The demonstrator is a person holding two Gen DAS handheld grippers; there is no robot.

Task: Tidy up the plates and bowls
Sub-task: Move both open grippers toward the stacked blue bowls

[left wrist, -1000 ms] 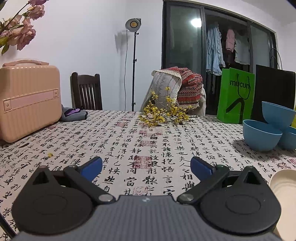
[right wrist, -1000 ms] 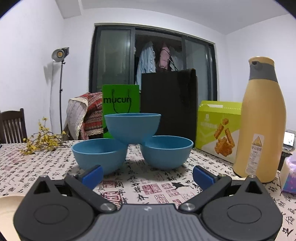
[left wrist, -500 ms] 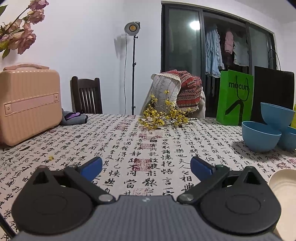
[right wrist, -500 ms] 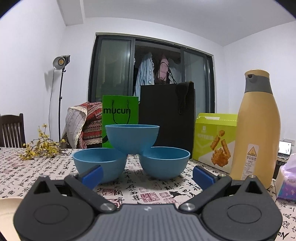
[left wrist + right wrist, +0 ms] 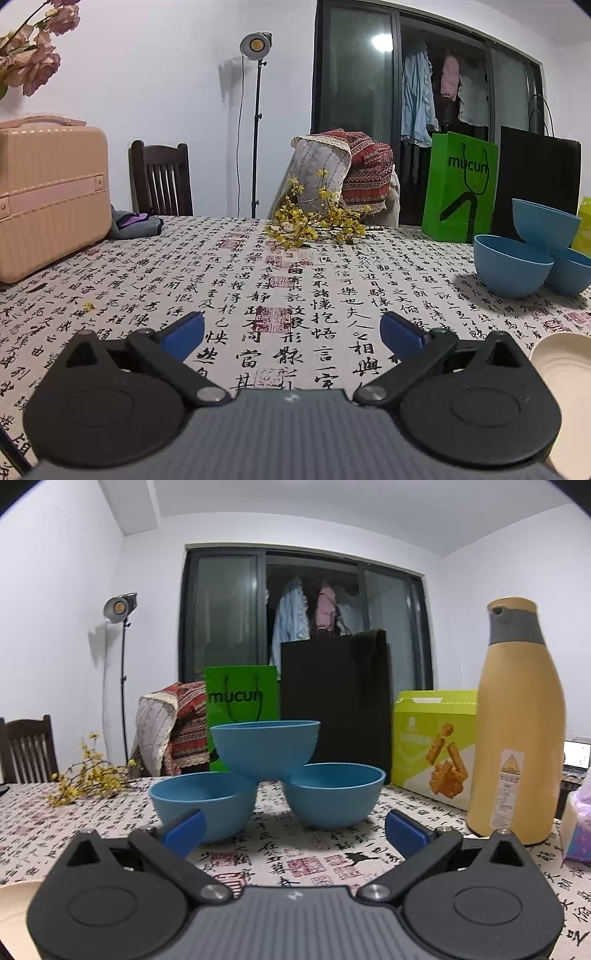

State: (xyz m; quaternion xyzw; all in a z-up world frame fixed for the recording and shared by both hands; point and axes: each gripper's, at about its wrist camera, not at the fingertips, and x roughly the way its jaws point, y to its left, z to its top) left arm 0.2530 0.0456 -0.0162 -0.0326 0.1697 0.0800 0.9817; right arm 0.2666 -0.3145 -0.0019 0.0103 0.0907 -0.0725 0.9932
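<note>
Right tongs closer to blue bowls; both tongs spread, empty.

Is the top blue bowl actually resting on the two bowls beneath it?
Touching. In the right wrist view the top blue bowl sits on the rims of the left bowl and right bowl, with no gap.

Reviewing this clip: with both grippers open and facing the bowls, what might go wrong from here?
The top blue bowl sits balanced on the rims of two lower bowls; nudging either could topple it. The tall yellow flask stands close on the right and may get knocked by the right gripper.
</note>
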